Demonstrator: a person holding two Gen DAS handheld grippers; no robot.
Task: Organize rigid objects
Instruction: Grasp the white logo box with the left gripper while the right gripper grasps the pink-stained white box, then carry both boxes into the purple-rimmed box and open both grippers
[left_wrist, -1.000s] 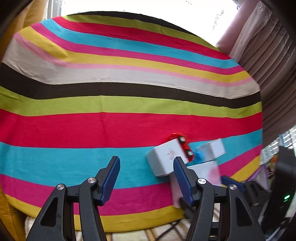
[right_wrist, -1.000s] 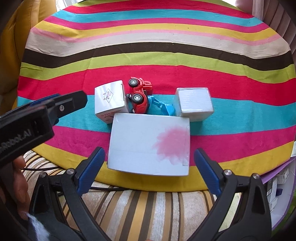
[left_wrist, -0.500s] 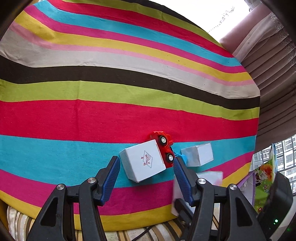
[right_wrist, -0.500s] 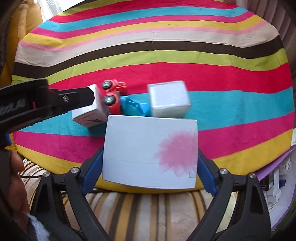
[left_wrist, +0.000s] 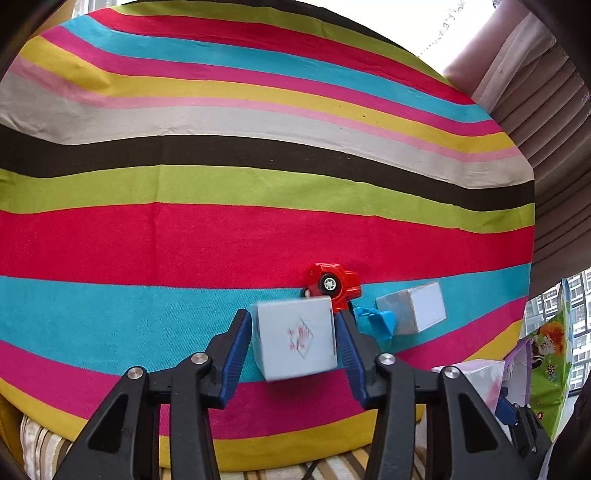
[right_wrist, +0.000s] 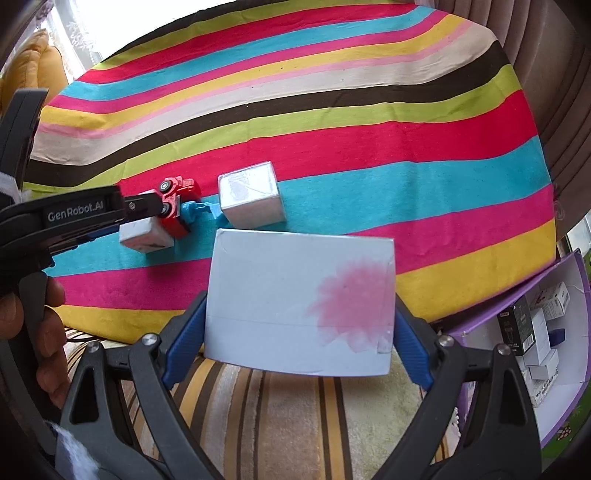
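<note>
A small white box with a red diamond logo (left_wrist: 295, 336) sits between the blue pads of my left gripper (left_wrist: 292, 319). The jaws are closing and both pads touch its sides. Just behind it a red toy car (left_wrist: 334, 284) lies on its side, with a blue plastic piece (left_wrist: 376, 319) and a plain white cube (left_wrist: 413, 306) to the right. My right gripper (right_wrist: 299, 301) is shut on a large white box with a pink stain (right_wrist: 295, 291), held over the table's near edge. In that view the car (right_wrist: 177, 199) and cube (right_wrist: 251, 197) lie beyond it.
A striped cloth (left_wrist: 221, 229) covers the round table. A purple-edged carton (right_wrist: 569, 280) holding several small boxes stands low at the right. Curtains (left_wrist: 546, 110) hang at the far right. A striped cushion (right_wrist: 295, 413) lies below the near edge. A person's hand (right_wrist: 48, 325) grips the left tool.
The left gripper slid over the logo box and its jaws narrowed onto it. The right gripper's jaws closed on the large box, and it rolled and drew the box toward the table's near edge.
</note>
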